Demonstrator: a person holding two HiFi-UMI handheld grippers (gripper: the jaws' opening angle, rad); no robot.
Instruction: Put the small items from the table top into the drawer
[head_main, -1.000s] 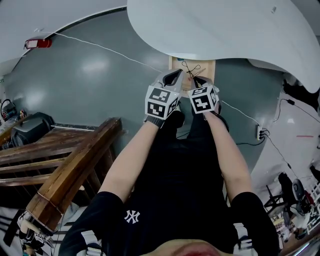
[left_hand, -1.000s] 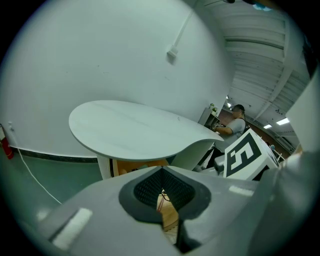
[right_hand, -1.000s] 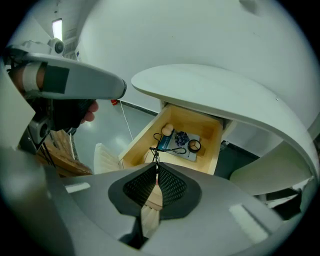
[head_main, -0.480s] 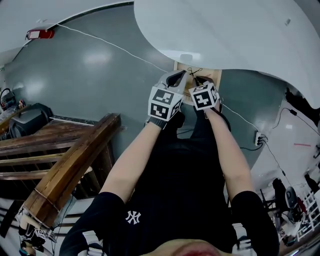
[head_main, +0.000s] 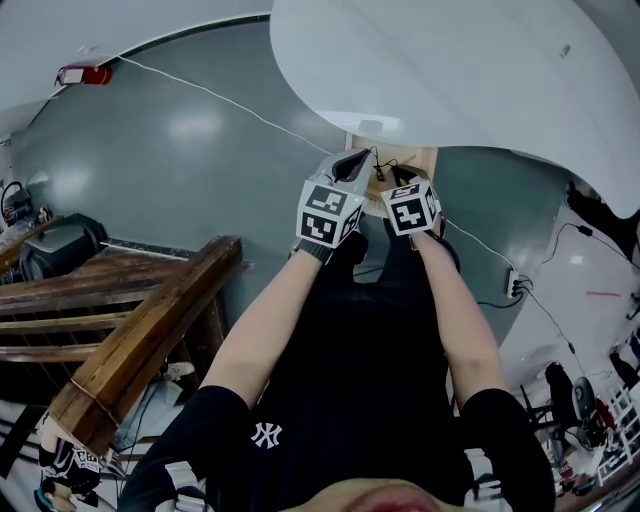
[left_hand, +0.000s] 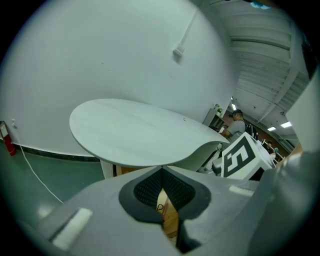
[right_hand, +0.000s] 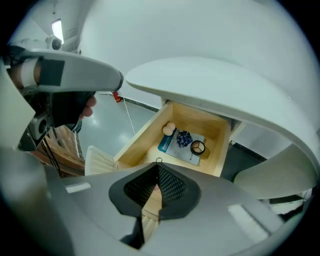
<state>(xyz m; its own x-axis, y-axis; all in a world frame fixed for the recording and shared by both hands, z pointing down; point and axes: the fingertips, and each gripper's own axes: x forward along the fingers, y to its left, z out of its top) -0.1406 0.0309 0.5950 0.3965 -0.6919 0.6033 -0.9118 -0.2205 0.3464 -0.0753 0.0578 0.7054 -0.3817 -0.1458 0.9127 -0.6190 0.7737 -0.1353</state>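
While held above the open drawer (right_hand: 142, 134) front edge | left gripper (head_main: 351, 163): jaws together | right gripper (head_main: 399, 176): jaws together | small items (right_hand: 183, 139) near drawer's back wall

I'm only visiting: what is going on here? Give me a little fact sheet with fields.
Table: white, curved top
Drawer: wooden, open beneath the table
In drawer: pale round item, bluish card, blue cluster, dark ring
Left tongs: closed
Right tongs: closed, over the drawer's near edge; thin wire loop at the tips, hold unclear
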